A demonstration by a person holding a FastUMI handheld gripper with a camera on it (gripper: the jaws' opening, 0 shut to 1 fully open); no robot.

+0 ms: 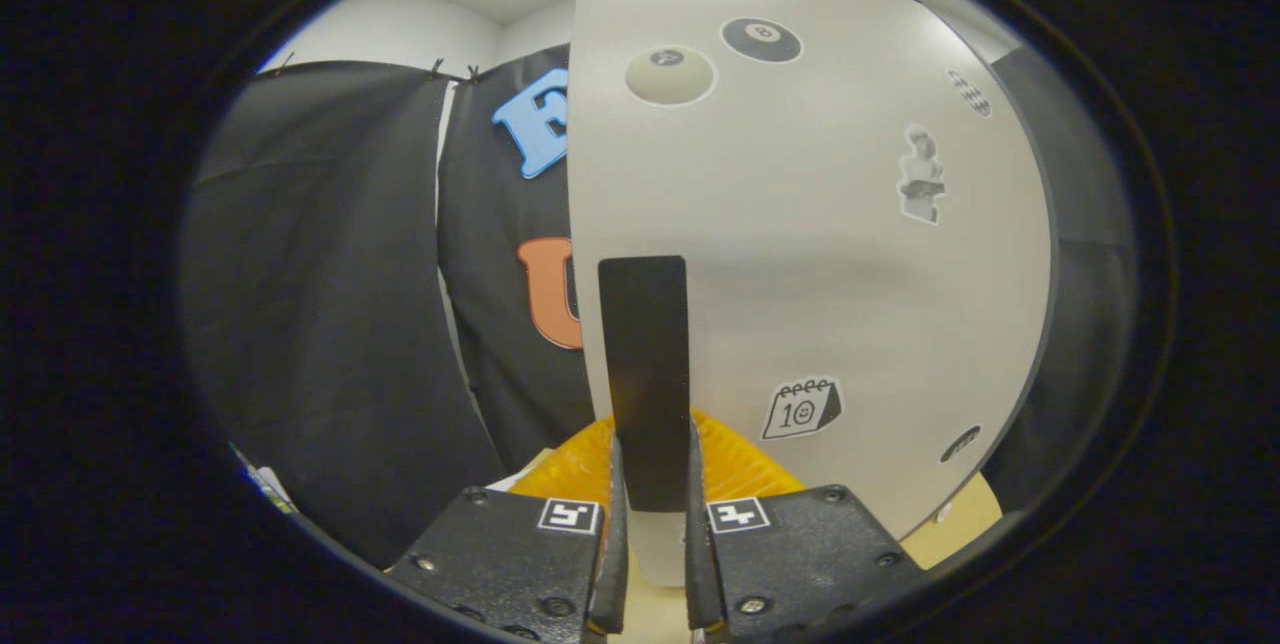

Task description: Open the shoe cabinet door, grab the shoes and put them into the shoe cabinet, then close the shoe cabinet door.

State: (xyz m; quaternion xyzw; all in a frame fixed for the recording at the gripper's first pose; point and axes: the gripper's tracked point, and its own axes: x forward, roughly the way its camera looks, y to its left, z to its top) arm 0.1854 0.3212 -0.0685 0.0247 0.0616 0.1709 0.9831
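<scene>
The gripper (650, 484) has its jaws narrow, clamped on the flat black vertical handle strip (647, 364) at the left edge of the pale grey sticker-dotted shoe cabinet door (820, 254). The handle's long axis runs upright, straight ahead between the jaws at lower centre of the frame, so the door likely swings about its far right edge. Ribbed yellow-orange material (580, 464) lies low behind the jaws; whether it is a shoe I cannot tell.

Pale tabletop (960, 524) — white shoe cabinet (800, 254) stands on it.
</scene>
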